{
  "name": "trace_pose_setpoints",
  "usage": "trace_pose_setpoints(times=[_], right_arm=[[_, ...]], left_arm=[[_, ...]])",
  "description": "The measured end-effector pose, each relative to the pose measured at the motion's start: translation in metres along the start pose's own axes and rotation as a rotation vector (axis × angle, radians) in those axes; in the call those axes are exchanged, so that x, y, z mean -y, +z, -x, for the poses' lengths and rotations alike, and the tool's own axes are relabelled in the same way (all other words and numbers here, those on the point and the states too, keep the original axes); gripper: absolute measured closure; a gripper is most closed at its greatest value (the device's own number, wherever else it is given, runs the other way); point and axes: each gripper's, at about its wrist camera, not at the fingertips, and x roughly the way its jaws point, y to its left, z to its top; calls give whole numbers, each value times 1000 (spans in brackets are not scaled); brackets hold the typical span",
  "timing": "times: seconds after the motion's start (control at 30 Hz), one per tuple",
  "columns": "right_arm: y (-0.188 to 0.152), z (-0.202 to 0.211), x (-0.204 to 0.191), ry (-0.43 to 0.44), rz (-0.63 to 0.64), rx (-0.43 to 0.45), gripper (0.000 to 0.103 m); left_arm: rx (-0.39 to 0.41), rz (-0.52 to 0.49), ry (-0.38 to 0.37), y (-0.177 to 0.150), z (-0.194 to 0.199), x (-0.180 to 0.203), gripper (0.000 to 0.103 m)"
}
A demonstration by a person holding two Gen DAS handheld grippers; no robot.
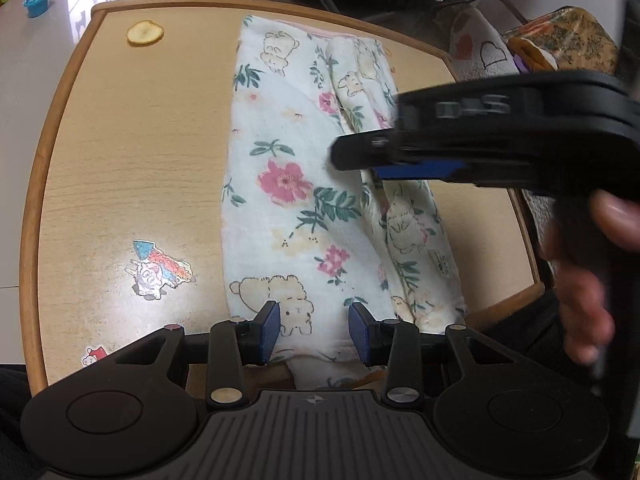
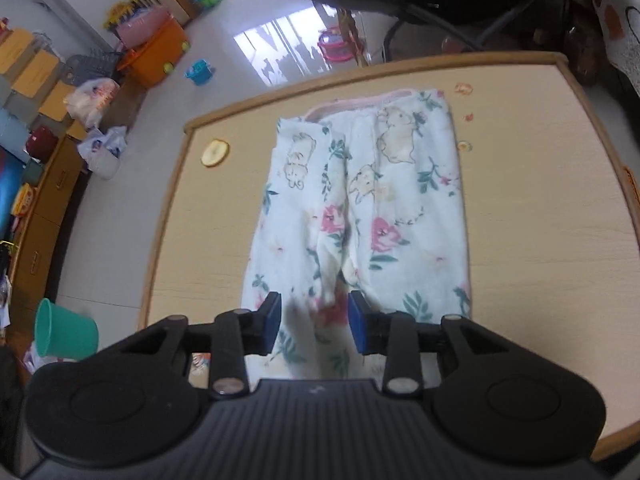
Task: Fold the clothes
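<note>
Open left claw point(image 1: 313, 330) over floral garment point(image 1: 296, 184)

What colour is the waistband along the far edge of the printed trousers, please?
Pale pink; the waistband of the trousers shows best in the right wrist view.

A family home: toys, an orange storage bin point(image 2: 158, 54) and a teal bucket point(image 2: 64, 330) litter the tiled floor point(image 2: 224, 92); cartoon stickers point(image 1: 160, 270) dot the bench point(image 1: 120, 140).

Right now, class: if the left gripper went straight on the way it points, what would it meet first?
Probably the floral garment. The left gripper points steeply down with its jaws apart over the garment's near edge, on the table. Nothing shows between; depth is hard to judge.
</note>
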Motion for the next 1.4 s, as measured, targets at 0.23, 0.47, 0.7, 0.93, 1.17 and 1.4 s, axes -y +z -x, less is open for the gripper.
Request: trace_pose_setpoints(times=[0.23,0.47,0.7,0.93,1.17,1.4], right_arm=[[1,-3,-11,-70,125,33,94],[6,-1,-22,-149,252,51,94],[0,-18,-17,-160,256,16,93],[8,14,-17,-74,215,24,86],[56,20,-13,-86,189,112,80],[91,-26,-18,-67,188,76,80]], left_arm=[[-9,5,-7,1,0,-2,62],[-20,4,-32,1,-5,6,62],[-26,8,-40,1,-7,7,62],[-25,14,-38,2,-5,6,62],[-26,19,-38,4,-7,5,62],[-37,9,-36,6,-9,6,62]])
